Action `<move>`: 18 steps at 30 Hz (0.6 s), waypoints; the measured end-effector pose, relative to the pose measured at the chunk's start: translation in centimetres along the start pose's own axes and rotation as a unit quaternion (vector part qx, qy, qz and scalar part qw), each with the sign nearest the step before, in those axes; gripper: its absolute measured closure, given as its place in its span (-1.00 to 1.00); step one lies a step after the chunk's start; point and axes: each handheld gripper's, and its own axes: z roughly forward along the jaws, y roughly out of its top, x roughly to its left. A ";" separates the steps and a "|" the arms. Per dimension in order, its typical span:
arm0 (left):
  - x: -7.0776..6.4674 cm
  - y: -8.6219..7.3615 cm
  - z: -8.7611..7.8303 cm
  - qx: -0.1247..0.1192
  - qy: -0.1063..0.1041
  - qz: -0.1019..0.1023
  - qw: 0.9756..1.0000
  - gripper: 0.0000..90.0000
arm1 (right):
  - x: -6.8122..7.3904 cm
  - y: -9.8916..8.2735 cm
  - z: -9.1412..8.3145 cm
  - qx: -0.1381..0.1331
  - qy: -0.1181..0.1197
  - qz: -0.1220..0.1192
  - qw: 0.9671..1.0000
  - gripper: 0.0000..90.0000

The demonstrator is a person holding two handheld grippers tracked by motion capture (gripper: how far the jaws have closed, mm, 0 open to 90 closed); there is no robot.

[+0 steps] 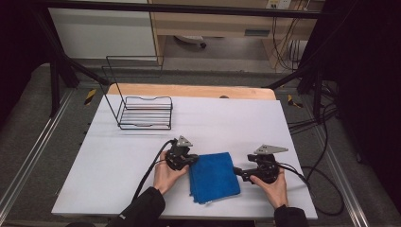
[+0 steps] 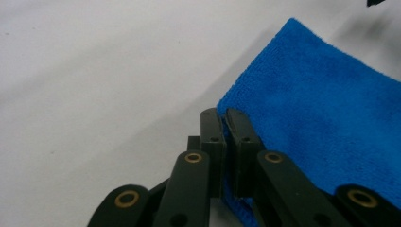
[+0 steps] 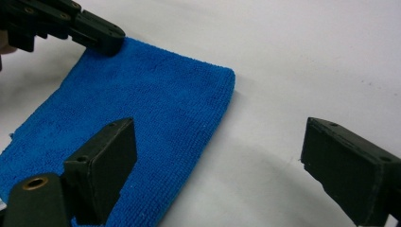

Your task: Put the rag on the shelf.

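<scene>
The left gripper (image 2: 226, 113) has its two black jaws drawn together on the edge of the folded blue cloth (image 2: 326, 127); its own view shows the pads pinching a thin lip of the terry fabric near a corner, a detail that the high view does not resolve, since there the left gripper (image 1: 190, 161) appears simply as a dark body touching the cloth's (image 1: 213, 176) left side. The right gripper (image 3: 217, 161) stands with jaws spread wide and nothing between the pads: in its own view one jaw hangs over the near part of the cloth (image 3: 156, 99) and the other over the bare white table (image 3: 307, 56), while the left gripper's closed tips (image 3: 106, 40) show at the cloth's far corner. The high view adds the wider setting: the right gripper (image 1: 239, 172) sits just beside the cloth's right edge, the cloth lies flat at the near middle of the table (image 1: 142, 142), and a black wire rack (image 1: 144, 112) stands well apart toward the far left.
</scene>
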 end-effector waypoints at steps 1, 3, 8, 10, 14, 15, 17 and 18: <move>0.0 0.1 -0.1 -0.001 -0.001 0.000 1.000 0.92 | 0.0 0.0 0.0 0.000 0.000 0.000 1.000 -0.74; 0.3 0.5 -0.6 0.001 0.001 0.006 1.000 0.93 | 0.0 0.0 0.0 0.000 0.001 0.001 1.000 -0.74; 1.4 2.1 -1.4 0.016 0.028 0.007 0.999 0.93 | 0.1 0.0 0.0 -0.002 0.001 0.002 1.000 -0.74; 1.8 2.3 -1.4 0.020 0.033 0.010 0.999 0.93 | 0.1 0.0 0.0 -0.002 0.000 0.003 1.000 -0.74; 3.2 2.6 -0.7 0.029 0.031 0.002 0.999 0.92 | 0.1 0.0 0.0 -0.005 0.000 0.005 1.000 -0.74; 3.3 2.5 -0.3 0.026 0.028 -0.003 0.999 0.92 | 0.1 0.0 0.0 -0.005 0.000 0.005 1.000 -0.74; 3.4 2.3 0.2 0.028 0.028 -0.004 0.999 0.88 | 0.2 -0.1 0.1 -0.005 0.001 0.004 1.000 -0.75; 3.5 2.2 0.2 0.028 0.031 -0.002 0.999 0.88 | 0.2 -0.1 0.1 -0.005 0.001 0.004 1.000 -0.75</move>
